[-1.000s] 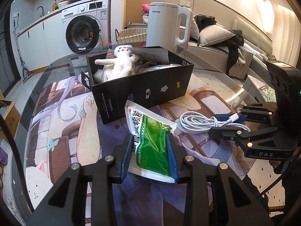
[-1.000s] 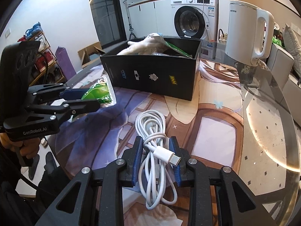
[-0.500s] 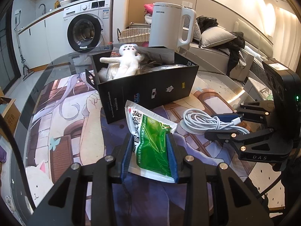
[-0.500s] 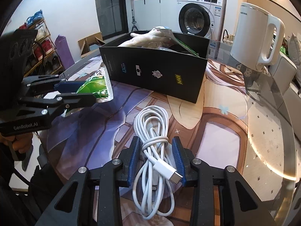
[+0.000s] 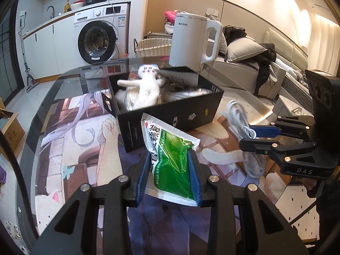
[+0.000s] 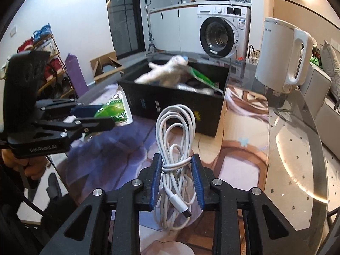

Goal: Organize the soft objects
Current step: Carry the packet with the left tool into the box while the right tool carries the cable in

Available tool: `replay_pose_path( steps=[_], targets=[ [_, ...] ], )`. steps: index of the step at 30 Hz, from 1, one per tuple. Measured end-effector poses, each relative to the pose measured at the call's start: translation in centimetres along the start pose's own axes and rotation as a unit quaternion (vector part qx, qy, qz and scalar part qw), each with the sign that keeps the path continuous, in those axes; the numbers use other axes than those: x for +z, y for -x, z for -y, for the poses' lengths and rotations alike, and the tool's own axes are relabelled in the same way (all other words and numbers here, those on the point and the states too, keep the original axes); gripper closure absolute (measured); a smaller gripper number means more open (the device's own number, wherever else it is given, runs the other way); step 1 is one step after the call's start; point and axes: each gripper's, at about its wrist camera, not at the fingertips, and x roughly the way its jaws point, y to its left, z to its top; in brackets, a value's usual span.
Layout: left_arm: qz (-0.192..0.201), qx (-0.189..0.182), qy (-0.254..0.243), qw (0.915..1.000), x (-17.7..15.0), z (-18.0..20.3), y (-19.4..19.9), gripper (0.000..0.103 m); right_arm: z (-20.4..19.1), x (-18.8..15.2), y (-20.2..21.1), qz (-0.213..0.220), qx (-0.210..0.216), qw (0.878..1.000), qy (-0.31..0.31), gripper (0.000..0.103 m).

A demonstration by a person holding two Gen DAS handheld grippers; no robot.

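My left gripper (image 5: 169, 171) is shut on a green and white sachet (image 5: 170, 155) and holds it above the printed mat, just in front of the black box (image 5: 170, 116). The sachet also shows in the right wrist view (image 6: 114, 110). My right gripper (image 6: 176, 180) is shut on a coiled white cable (image 6: 177, 140) and holds it lifted off the table; the cable also shows in the left wrist view (image 5: 242, 123). The box (image 6: 176, 104) holds a white plush doll (image 5: 147, 87) and other soft packets.
A white electric kettle (image 5: 193, 40) stands behind the box near the glass table's (image 6: 297, 148) far edge. A washing machine (image 5: 99, 38), a wicker basket (image 5: 153, 46) and a sofa with pillows are beyond the table.
Both grippers have risen. The right gripper has lifted the cable off the mat and the coil now hangs upright. The left gripper has lifted the sachet, nearer the box.
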Motion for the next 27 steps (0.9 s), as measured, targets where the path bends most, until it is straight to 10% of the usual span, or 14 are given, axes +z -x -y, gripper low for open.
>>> replay_pose_path(
  steps=[27],
  targets=[
    [0.043,0.006,0.019,0.9989,6.3,-1.7,1.1,0.069,1.7,8.7,5.5,0.088,0.026,0.996,-0.017,0.076]
  ],
)
